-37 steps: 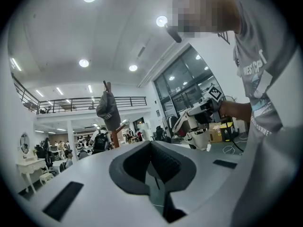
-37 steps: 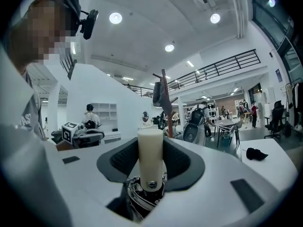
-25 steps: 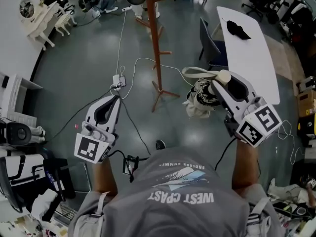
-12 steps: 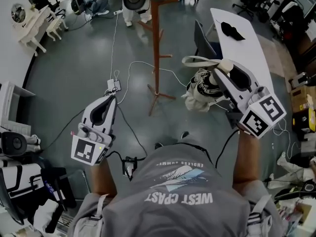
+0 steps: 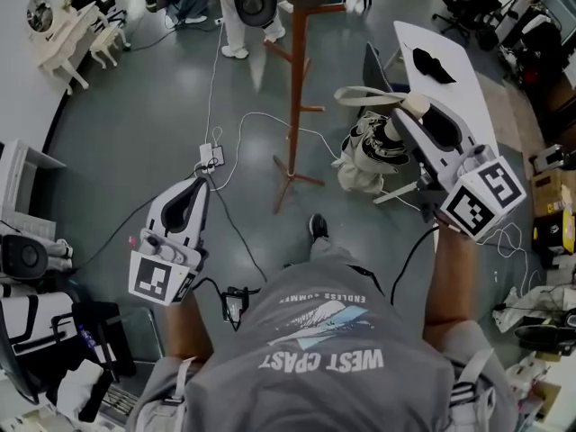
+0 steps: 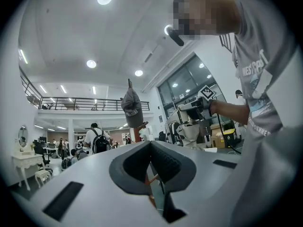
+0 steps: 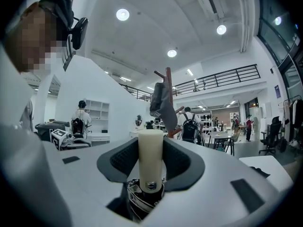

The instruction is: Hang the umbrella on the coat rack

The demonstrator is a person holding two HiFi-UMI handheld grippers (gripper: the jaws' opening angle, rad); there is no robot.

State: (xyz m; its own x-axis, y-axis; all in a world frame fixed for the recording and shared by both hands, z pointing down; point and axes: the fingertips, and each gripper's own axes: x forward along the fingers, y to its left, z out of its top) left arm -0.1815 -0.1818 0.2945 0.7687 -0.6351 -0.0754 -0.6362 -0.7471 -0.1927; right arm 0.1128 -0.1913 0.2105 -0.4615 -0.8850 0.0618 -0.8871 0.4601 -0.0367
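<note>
Over the grey floor (image 5: pixel 135 151), the right hand-held gripper (image 5: pixel 410 115) holds the umbrella (image 5: pixel 369 148) higher.

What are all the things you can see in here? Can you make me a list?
Coat rack: one, brown wood, standing on the floor ahead.
Cap: one, grey, on top of the coat rack.
Umbrella: one, folded, black and white with a cream handle, held by the handle.
Table: one, white, at the right.
Black thing: one, lying on the table; too small to tell what it is.
Chair: one, dark, beside the table.
Cable: one, white, on the floor.
Shirt: one, grey, on the person.
Left tongs: white, shut, empty.
Right tongs: white, gripping the umbrella.
</note>
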